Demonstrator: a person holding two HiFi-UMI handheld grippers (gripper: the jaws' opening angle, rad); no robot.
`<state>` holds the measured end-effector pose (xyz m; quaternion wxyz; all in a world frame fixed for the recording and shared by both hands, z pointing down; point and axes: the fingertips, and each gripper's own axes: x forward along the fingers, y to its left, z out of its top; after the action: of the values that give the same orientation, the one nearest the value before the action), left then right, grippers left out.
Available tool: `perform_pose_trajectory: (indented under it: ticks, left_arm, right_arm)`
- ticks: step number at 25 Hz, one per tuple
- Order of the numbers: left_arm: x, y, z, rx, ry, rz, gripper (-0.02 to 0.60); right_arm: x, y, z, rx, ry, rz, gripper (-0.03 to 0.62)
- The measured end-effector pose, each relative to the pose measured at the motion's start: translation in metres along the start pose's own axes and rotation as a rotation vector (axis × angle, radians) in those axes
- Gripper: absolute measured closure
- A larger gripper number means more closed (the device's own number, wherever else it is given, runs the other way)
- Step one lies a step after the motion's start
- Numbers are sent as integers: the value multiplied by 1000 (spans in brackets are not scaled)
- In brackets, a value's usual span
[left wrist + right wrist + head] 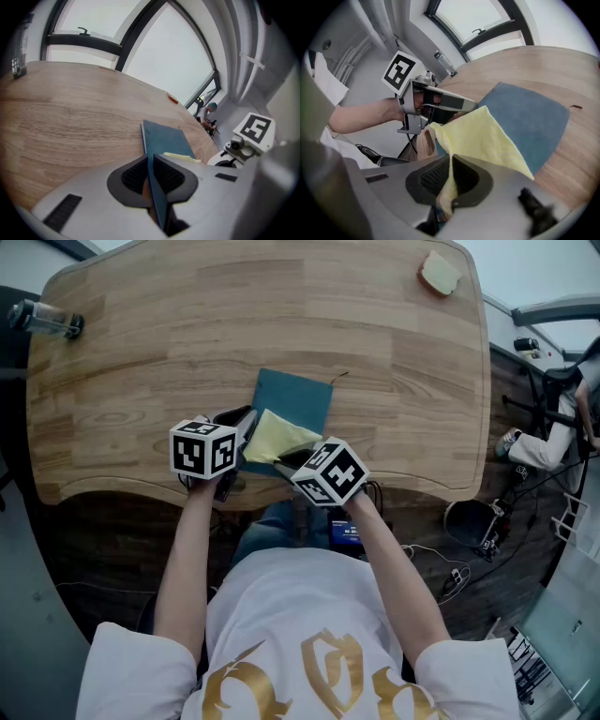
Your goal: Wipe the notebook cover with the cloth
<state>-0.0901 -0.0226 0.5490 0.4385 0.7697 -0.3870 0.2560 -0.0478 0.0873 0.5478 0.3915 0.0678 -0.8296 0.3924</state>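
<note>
Leaning over in white shirt (309,634). Clamping left gripper (151,159) shut on the near left edge of the teal notebook (166,138), steadying it on the table (281,315). Pinching the yellow cloth (478,136) in right gripper (450,161), draping it over the cover just ahead. Probably needing a firm left hold, cloth pressed flat, strokes running away over bare cover. Noting clear bottle (42,318) far ahead-left of left gripper, and what looks like a dark bin (472,519) right of right gripper, contents unreadable.

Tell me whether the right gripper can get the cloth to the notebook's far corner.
Probably yes: the right gripper holds the cloth over the notebook, whose far cover lies bare; the left gripper clamps only its near edge.
</note>
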Motion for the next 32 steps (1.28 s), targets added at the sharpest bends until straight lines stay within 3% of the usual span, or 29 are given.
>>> perform_pose_trajectory:
  ticks: [10, 21, 32]
  left_arm:
    - [0, 0, 0, -1, 0, 1, 535]
    - [0, 1, 0, -85, -16, 0, 540]
    - [-1, 1, -2, -116, -10, -10, 538]
  right_arm:
    - [-18, -23, 2, 41, -61, -59, 557]
    - [-29, -46, 15, 55, -105, -147, 557]
    - [-41, -73, 33, 64, -138, -239, 557]
